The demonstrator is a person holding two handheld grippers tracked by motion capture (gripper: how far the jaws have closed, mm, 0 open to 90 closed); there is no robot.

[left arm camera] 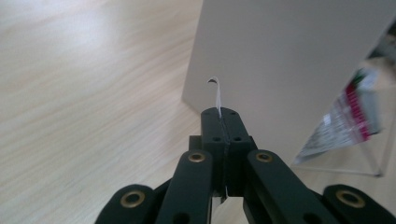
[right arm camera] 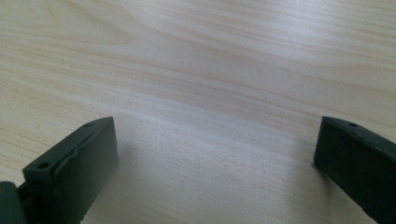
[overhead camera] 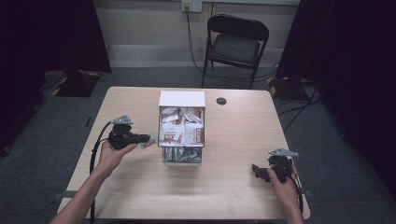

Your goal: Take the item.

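Note:
A box (overhead camera: pixel 181 98) with a white flap at the back stands at the table's middle, packed with several white-and-brown sachets (overhead camera: pixel 181 132). My left gripper (overhead camera: pixel 145 138) sits just left of the box, shut on a thin sachet (overhead camera: pixel 149 142). In the left gripper view the sachet's white edge (left arm camera: pixel 217 95) sticks up from the closed jaws (left arm camera: pixel 221 116), close to the box's pale wall (left arm camera: pixel 280 65). My right gripper (overhead camera: pixel 256 171) rests low near the table's front right. Its jaws stand wide apart (right arm camera: pixel 215 158) over bare wood, holding nothing.
A red-and-white sachet (left arm camera: pixel 348 116) shows through the clear front part of the box. A black cable grommet (overhead camera: pixel 221 101) is set in the wooden table (overhead camera: pixel 233 186) behind the box. A black folding chair (overhead camera: pixel 236 44) and cables lie beyond the table.

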